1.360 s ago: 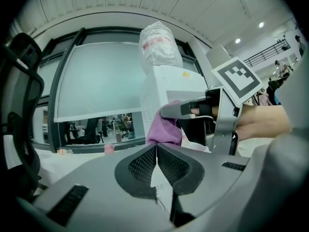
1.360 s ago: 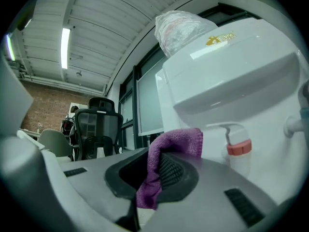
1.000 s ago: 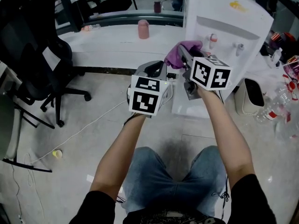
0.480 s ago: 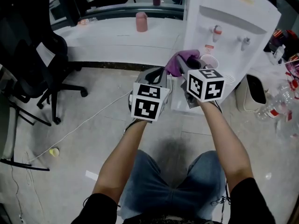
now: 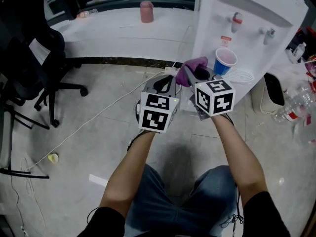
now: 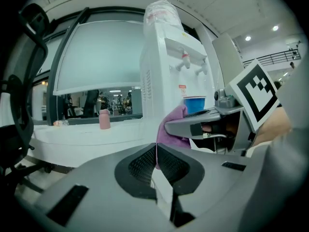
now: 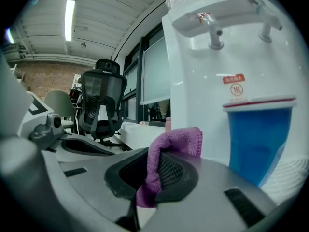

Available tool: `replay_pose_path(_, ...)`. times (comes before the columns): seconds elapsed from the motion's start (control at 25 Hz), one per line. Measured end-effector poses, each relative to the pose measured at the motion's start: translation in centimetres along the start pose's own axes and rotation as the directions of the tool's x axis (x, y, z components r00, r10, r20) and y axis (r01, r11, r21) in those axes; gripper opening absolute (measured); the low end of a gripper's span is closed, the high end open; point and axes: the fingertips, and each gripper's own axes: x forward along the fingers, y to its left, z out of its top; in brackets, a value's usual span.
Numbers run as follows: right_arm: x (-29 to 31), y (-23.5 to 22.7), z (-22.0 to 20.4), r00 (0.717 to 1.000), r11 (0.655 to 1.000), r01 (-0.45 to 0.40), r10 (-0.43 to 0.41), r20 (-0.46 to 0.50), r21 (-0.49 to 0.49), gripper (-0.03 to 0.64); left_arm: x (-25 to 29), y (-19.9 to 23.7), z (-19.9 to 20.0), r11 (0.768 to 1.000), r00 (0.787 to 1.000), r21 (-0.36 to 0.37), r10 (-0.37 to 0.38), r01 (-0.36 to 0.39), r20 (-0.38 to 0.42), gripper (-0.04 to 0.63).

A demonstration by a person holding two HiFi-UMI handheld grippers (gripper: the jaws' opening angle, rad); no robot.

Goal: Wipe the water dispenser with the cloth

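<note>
The right gripper (image 7: 154, 178) clamps a purple cloth (image 7: 169, 153) near the dispenser (image 5: 247, 38). The left gripper (image 6: 155, 161), jaws together, holds nothing.

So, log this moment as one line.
right gripper shut on cloth | left gripper shut, empty | cloth near water dispenser

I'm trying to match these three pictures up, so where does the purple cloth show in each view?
Head view: cloth just above centre, left of the blue cup.
Left gripper view: centre, below and left of the cup.
Right gripper view: lower centre, clamped in the right gripper.
Shared landmark: the blue cup at the white water dispenser.
</note>
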Motion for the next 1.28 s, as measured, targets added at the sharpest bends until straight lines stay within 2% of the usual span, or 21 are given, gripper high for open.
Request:
replay_pose_path(0.52,0.9,0.4,-6.7,0.995,1.000,-0.010,0.008,-0.095,-0.017,0.040,0.4,-0.7,-2.5,0.999,0.999,0.022,-0.032,0.033,-0.040,0.028)
replay_pose_path(0.88,0.6,0.1,-7.6,0.996,0.999,-0.029,0.027,-0.089,-0.022,0.040,2.2,-1.8,-3.5,0.999,0.999,0.000,-0.035,0.035,-0.038,0.028)
replay_pose_path(1.28,-2.9,-4.3,-9.0,0.993,0.998,0.053,-0.056,-0.106,-0.031,0.041,4.1,-4.7,-3.3,0.996,0.995,0.012,-0.089,0.090,-0.043,0.028)
